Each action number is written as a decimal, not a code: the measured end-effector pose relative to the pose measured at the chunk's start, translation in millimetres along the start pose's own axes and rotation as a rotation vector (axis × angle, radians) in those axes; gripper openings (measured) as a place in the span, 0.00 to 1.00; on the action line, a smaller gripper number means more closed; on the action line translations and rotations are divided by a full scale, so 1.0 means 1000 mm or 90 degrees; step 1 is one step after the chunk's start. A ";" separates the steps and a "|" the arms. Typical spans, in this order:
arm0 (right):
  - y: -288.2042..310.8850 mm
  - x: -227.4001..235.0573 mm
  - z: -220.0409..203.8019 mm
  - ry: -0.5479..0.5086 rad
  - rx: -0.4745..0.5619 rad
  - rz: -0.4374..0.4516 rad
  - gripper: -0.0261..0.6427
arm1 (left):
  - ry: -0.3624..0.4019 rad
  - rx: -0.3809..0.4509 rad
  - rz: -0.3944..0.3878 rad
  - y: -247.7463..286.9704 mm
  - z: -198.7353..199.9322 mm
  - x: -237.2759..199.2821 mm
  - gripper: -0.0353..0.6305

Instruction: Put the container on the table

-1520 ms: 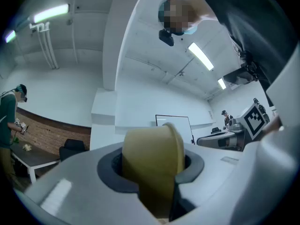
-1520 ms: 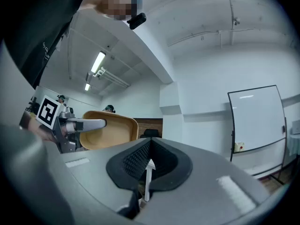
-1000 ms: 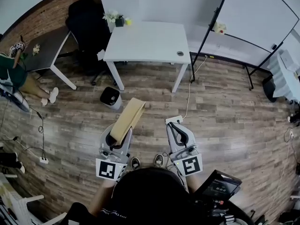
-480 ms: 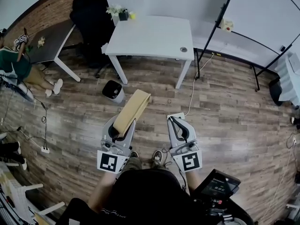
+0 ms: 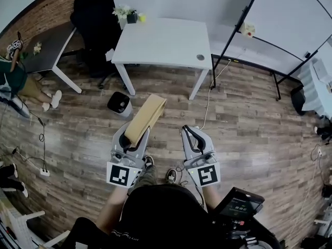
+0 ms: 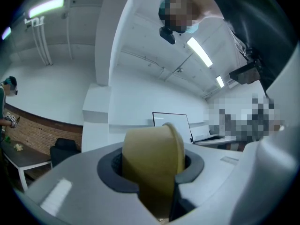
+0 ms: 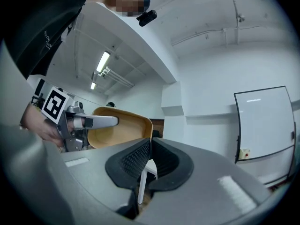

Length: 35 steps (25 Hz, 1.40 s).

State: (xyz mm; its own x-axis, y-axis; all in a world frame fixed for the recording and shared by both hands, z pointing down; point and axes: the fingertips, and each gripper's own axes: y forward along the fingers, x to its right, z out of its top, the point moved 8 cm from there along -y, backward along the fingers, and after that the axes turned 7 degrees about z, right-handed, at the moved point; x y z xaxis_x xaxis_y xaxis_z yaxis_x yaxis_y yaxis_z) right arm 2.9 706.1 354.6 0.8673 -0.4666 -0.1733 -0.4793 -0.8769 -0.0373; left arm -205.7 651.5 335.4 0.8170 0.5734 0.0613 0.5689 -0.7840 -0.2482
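I had eased both tools forward, left gripper [image 5: 133, 139] clamped on the container [image 5: 148, 115], right gripper [image 5: 189, 134] closed empty, the table [image 5: 161, 40] well ahead of them.

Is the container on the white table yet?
No, the container is clamped in the left tool over the wooden floor, short of the white table.

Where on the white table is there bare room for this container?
Most of the white table is bare. Only its far left corner is crowded, by a small plant; a round port sits near the front right corner.
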 end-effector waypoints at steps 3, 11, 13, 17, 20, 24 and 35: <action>0.025 -0.008 0.005 -0.003 0.001 -0.013 0.08 | -0.006 -0.008 -0.014 0.008 -0.008 -0.024 0.27; 0.091 -0.032 0.012 -0.002 -0.030 -0.027 0.08 | -0.029 -0.034 -0.054 0.018 -0.024 -0.084 0.27; 0.102 -0.033 0.009 0.011 -0.040 -0.032 0.09 | -0.033 -0.027 -0.067 0.023 -0.029 -0.095 0.27; 0.119 -0.028 0.003 0.002 -0.069 -0.016 0.09 | -0.042 -0.059 -0.072 0.028 -0.041 -0.110 0.27; 0.134 -0.014 -0.004 0.011 -0.066 -0.014 0.09 | -0.050 -0.035 -0.050 0.049 -0.047 -0.119 0.27; 0.157 0.011 -0.020 0.017 -0.056 0.002 0.09 | -0.041 -0.045 -0.036 0.081 -0.063 -0.125 0.27; 0.222 0.133 -0.052 0.055 -0.020 0.055 0.09 | 0.005 -0.090 -0.011 0.193 -0.081 -0.110 0.27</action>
State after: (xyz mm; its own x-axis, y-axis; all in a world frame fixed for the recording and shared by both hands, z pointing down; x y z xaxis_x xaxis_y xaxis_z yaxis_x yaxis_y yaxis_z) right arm 18.7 443.5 375.0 0.8320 -0.5475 -0.0894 -0.5493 -0.8356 0.0052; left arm -178.2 417.4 359.0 0.8076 0.5854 0.0717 0.5897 -0.8002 -0.1092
